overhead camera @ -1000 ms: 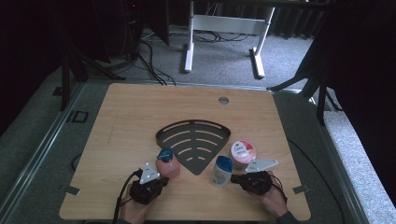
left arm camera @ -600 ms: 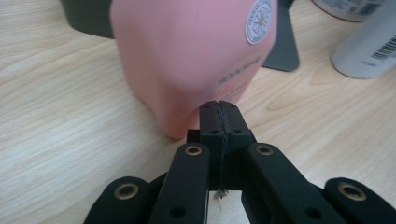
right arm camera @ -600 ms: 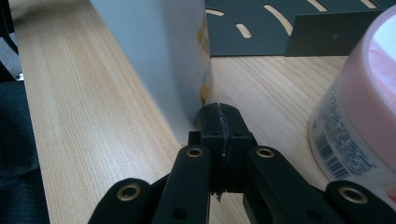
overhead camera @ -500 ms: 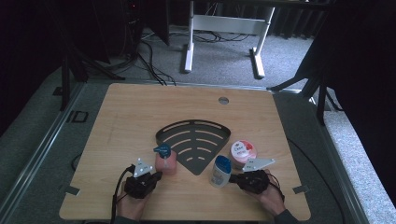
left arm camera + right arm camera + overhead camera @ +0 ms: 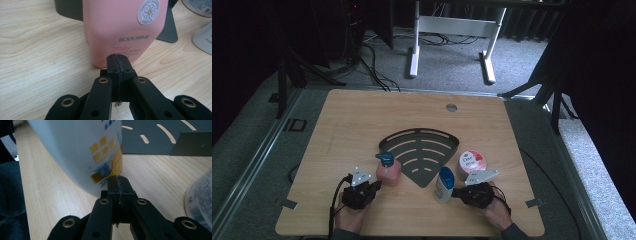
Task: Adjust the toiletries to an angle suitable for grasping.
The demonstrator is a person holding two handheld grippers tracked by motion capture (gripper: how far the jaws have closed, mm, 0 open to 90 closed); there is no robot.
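A pink pump bottle point(image 5: 388, 171) with a blue pump head stands at the left tip of a dark fan-shaped rack point(image 5: 422, 150). My left gripper point(image 5: 373, 185) is shut and empty. Its tips point(image 5: 117, 59) sit right at the base of the pink bottle point(image 5: 120, 27). A white bottle point(image 5: 444, 184) with a blue cap stands by the rack's point. My right gripper point(image 5: 456, 193) is shut on nothing, and its tips point(image 5: 118, 181) are against the lower part of the white bottle point(image 5: 82, 150), which looks tilted and blurred.
A round jar point(image 5: 472, 161) with a pink and white lid stands right of the rack, just beyond my right hand. The table's front edge point(image 5: 412, 234) runs close behind both hands. A small round hole point(image 5: 451, 107) is near the far edge.
My left gripper has drawn back a little to the left of the pink bottle. My right gripper has edged left toward the white bottle, which has shifted slightly left.
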